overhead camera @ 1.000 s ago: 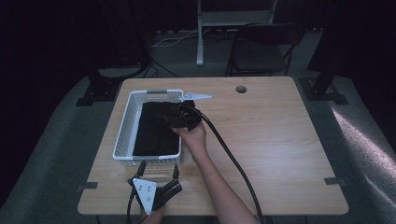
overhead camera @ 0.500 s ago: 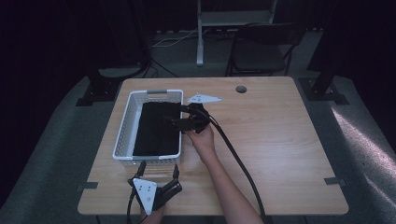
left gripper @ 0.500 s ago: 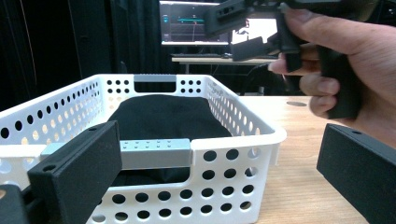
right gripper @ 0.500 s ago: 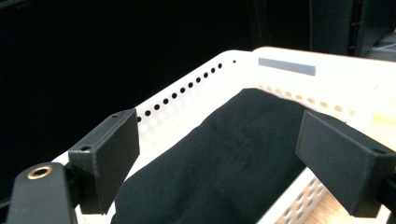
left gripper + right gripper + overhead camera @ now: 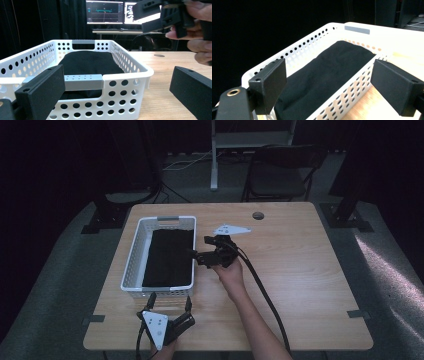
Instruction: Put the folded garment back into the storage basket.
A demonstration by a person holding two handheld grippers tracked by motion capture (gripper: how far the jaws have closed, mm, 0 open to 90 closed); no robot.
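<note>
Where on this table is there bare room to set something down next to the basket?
The widest bare wood lies right of the right gripper and its cable, out to the table edge. A smaller strip runs behind the white basket, beside the round hole. It is crowded at the front left, where the left gripper sits close to the basket holding the black cloth.

This is looking like a lab or recording studio rather than a home. Black curtains [image 5: 60, 165] are hanging around a lone wooden table [image 5: 300, 285], and two monitors [image 5: 105, 12] are glowing with graphs on a desk behind it. An empty chair [image 5: 275, 175] is standing nearby, with cables [image 5: 185, 162] trailing across the floor.
</note>
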